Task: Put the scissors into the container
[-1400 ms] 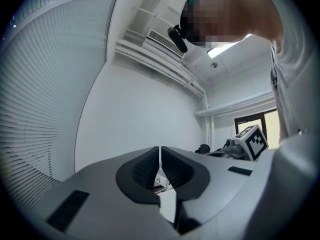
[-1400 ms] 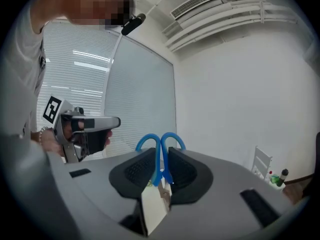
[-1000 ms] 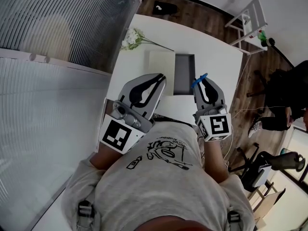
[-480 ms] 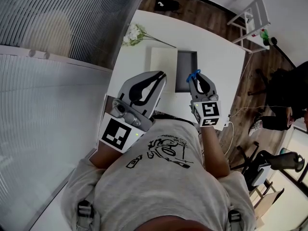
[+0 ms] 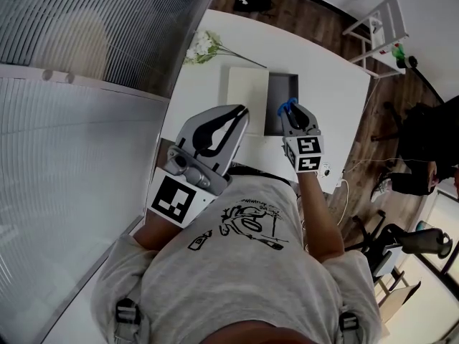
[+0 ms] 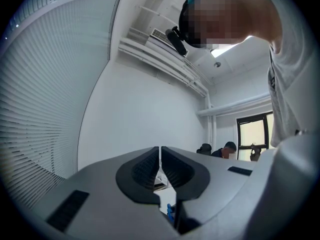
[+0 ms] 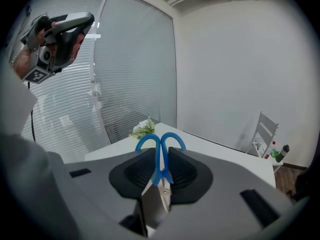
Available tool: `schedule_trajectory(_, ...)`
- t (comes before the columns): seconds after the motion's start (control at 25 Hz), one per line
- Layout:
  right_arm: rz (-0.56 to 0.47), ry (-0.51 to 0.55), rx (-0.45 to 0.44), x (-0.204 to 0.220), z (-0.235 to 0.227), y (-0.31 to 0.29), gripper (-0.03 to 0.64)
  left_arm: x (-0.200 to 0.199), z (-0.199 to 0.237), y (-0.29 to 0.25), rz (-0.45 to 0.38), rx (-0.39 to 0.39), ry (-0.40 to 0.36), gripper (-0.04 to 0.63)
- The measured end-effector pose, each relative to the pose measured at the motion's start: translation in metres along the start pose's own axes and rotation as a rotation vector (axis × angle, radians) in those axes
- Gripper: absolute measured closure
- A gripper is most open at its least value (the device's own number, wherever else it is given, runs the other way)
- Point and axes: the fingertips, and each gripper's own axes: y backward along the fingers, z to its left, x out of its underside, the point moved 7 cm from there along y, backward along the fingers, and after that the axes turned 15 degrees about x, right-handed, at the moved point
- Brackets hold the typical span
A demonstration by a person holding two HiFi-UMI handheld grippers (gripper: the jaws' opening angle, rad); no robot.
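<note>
Over the near end of the container (image 5: 282, 92), the right gripper (image 5: 290, 110) is clamped on the scissors (image 5: 287, 106), so they are in the air and not yet inside. In the right gripper view, the jaws of the right gripper (image 7: 160, 156) squeeze the scissors (image 7: 159, 160) at the neck. The blue handle loops stick out past the jaw tips and the blades point back toward the person's hand. Their long axis runs along the gripper's own line. From the head view, that seems to match the length of the dark, open container, which stretches away from the person on the white table (image 5: 326, 74).

Nearer the person than the container and off to its left, the left gripper (image 5: 240, 112) is raised. In its own view the left gripper (image 6: 160, 156) has its jaws together on nothing. The right hand is plainly the closer one, and I judge that it needs only to lower and let go.
</note>
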Motion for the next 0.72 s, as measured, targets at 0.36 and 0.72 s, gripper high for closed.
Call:
schedule_trajectory(0.36,0.066,0.000,-0.004,0.018,0.001,-0.029,0.529,-0.001,0.005,0.004,0.006,-0.011,0.001,0.565)
schedule_trajectory(0.72,0.147,-0.008,0.004,0.041,0.000,-0.058,0.529,0.001,0.009,0.007,0.003,-0.019,0.010,0.565)
